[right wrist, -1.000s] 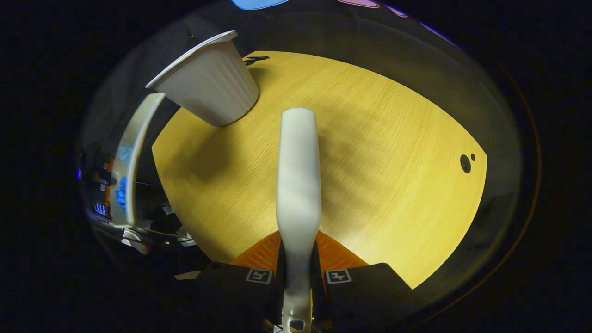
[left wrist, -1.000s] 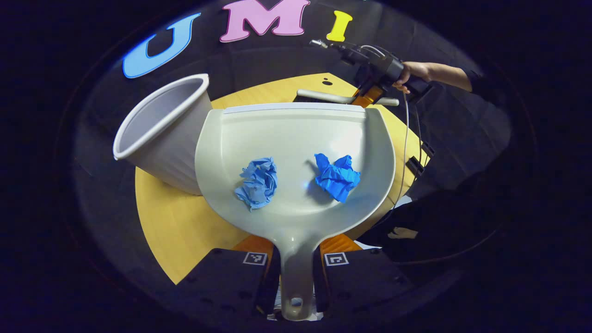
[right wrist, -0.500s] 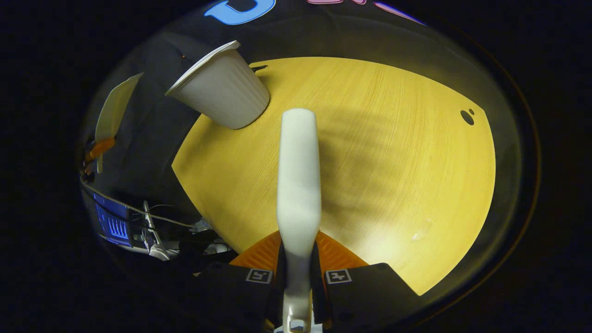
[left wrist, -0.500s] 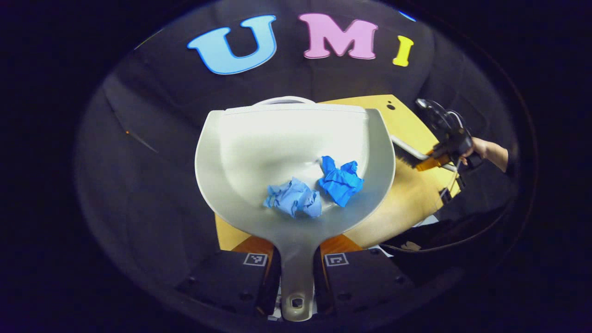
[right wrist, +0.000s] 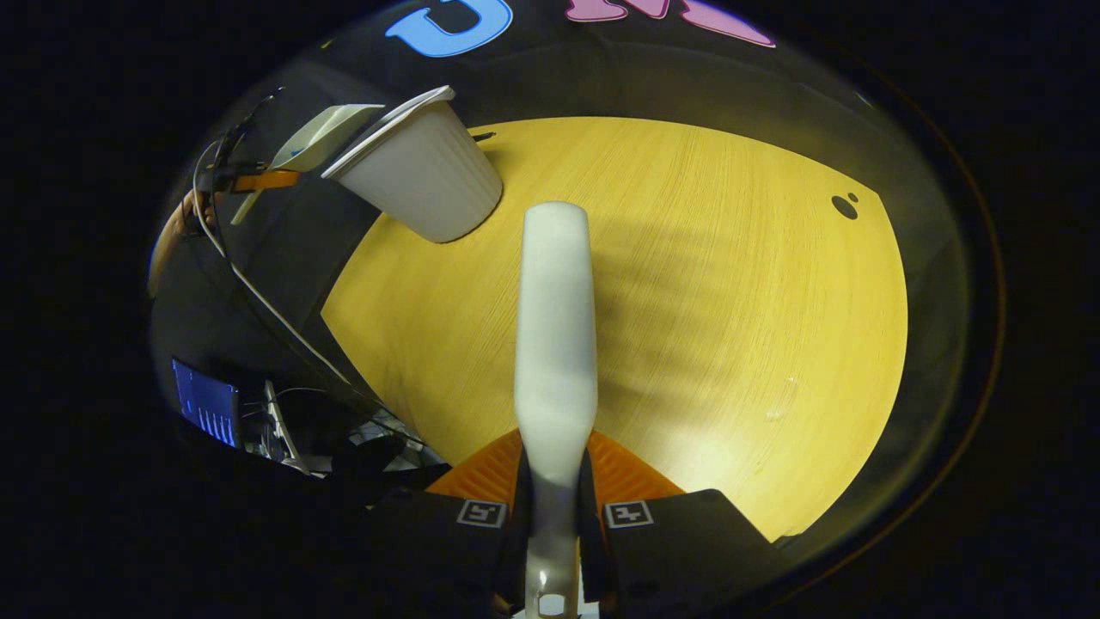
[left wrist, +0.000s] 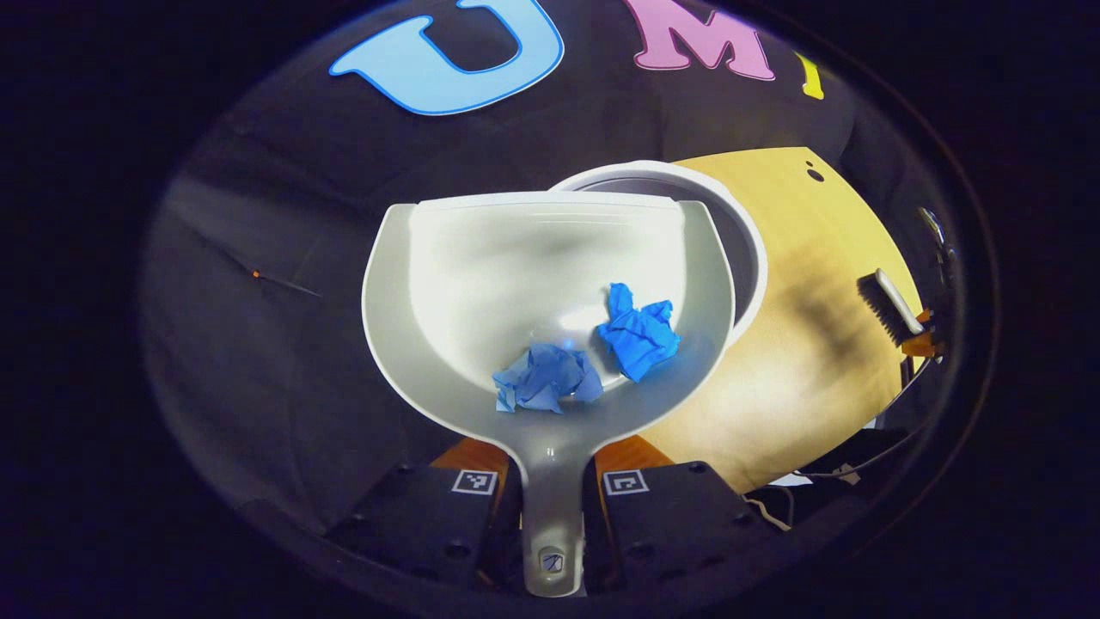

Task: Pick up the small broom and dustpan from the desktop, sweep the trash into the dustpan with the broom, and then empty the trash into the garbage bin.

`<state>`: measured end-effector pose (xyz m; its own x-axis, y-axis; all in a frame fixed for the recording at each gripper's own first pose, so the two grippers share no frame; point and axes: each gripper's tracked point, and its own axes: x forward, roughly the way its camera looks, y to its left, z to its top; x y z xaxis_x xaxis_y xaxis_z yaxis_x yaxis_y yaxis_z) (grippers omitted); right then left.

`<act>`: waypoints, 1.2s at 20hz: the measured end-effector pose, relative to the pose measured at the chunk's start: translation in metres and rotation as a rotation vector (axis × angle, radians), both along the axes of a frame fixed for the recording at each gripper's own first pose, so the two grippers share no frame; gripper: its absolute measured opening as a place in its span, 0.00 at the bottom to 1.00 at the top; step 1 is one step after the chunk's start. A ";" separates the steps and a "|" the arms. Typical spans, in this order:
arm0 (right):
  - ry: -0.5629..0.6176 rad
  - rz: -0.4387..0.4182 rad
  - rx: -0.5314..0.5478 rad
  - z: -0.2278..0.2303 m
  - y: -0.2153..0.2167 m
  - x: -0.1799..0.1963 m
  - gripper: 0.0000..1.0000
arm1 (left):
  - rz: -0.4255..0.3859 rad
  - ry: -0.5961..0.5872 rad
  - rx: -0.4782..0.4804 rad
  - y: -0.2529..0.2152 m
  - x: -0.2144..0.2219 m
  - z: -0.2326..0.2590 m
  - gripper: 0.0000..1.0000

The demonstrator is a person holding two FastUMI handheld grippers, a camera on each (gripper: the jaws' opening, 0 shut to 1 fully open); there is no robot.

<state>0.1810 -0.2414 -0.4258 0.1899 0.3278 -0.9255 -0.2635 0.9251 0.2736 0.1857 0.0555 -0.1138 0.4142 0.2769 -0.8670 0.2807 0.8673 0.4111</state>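
In the left gripper view my left gripper is shut on the handle of the white dustpan. Two crumpled blue paper balls lie low in the pan, near the handle. The pan's front lip hangs over the rim of the white garbage bin. In the right gripper view my right gripper is shut on the handle of the small broom, held above the wooden desktop. The bin stands at the far left corner there, with the dustpan beside its rim.
The broom's bristles and the other gripper show at the right edge of the left gripper view. Cables and a lit blue screen lie beyond the desk's left edge. Two small dark holes mark the desktop's far right.
The dustpan has swung up and round to the bin's mouth, and its tilt has let the paler paper ball slide down toward the handle. The broom has stayed above the desk.
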 end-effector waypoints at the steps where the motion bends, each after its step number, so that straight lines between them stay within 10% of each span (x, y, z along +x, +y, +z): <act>1: 0.008 -0.011 0.012 -0.001 0.001 -0.002 0.27 | -0.015 0.006 0.038 -0.005 -0.003 -0.004 0.29; 11: 0.002 -0.006 0.001 -0.016 -0.008 -0.010 0.27 | -0.325 0.110 0.602 -0.084 -0.020 -0.069 0.28; 24: 0.027 -0.026 0.016 -0.016 -0.003 -0.019 0.27 | -0.406 0.057 0.633 -0.078 -0.089 -0.145 0.28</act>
<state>0.1621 -0.2446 -0.4416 0.1738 0.3383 -0.9249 -0.2320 0.9268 0.2954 0.0963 -0.0225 -0.2586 0.5490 0.5649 -0.6160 0.5637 0.2939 0.7719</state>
